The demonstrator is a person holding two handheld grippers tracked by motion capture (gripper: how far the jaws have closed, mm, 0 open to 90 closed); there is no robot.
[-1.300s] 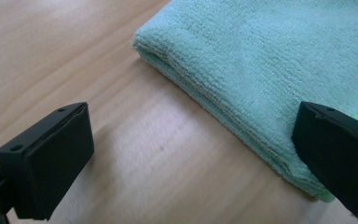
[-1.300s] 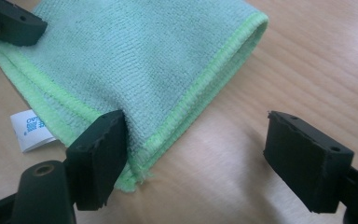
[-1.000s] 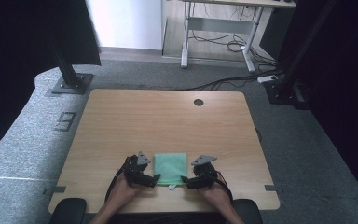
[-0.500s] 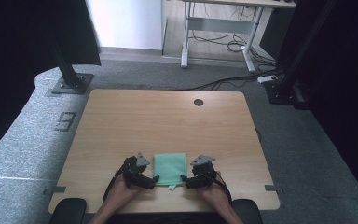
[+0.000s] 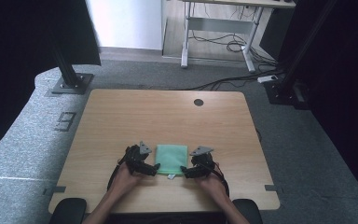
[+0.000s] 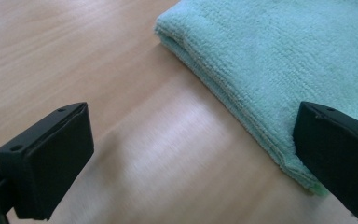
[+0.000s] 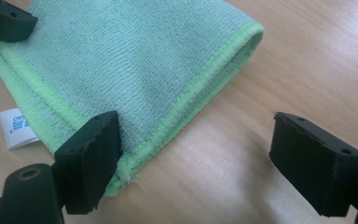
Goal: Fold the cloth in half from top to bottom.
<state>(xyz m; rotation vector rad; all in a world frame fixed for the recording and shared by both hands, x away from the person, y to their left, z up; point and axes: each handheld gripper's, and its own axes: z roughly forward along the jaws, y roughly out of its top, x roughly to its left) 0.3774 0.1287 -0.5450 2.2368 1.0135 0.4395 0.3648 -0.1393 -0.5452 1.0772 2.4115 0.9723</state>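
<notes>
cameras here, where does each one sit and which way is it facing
High view: fixed above the person's side of the table, looking forward and down; forearms, left gripper and right gripper flank the green cloth.
Left gripper view: rides the left gripper, open jaws at the cloth's folded edge.
Right gripper view: rides the right gripper, open jaws at the cloth's stitched corner; white tag.
All share the cloth.

I make out a white tag [image 7: 17, 129] with blue print, too small to read, sticking out beside the green cloth's [image 7: 121, 60] hem.
</notes>
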